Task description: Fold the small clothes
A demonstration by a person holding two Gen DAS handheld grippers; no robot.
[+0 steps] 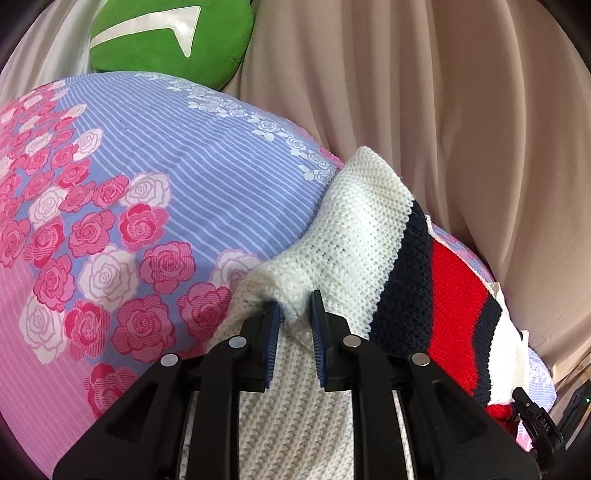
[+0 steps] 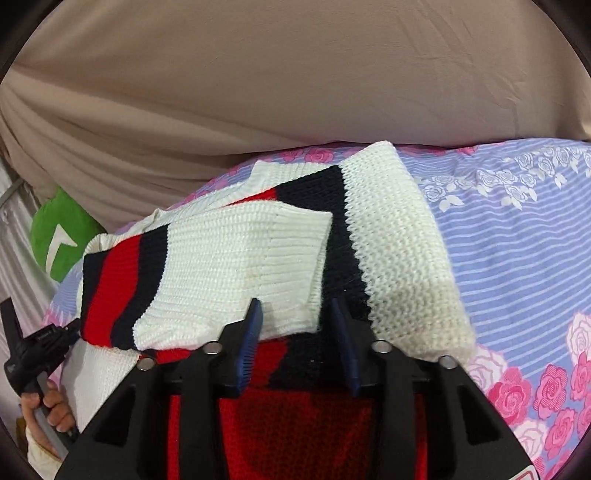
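A small knitted sweater (image 1: 369, 229) in white, navy and red stripes lies on the rose-print bedsheet (image 1: 147, 166). In the left wrist view my left gripper (image 1: 295, 306) pinches a bunched white fold of the sweater between its blue pads. In the right wrist view the sweater (image 2: 399, 236) lies partly folded, with a white sleeve (image 2: 236, 258) laid across its body. My right gripper (image 2: 295, 314) hovers over the sweater's near edge with its jaws apart and nothing clamped between them. The other gripper (image 2: 33, 354) and the hand holding it show at the left edge.
A green cushion (image 1: 166, 33) lies at the far end of the bed, also in the right wrist view (image 2: 62, 240). A beige draped cloth (image 1: 443, 92) hangs behind the bed. The flowered sheet (image 2: 517, 240) stretches right of the sweater.
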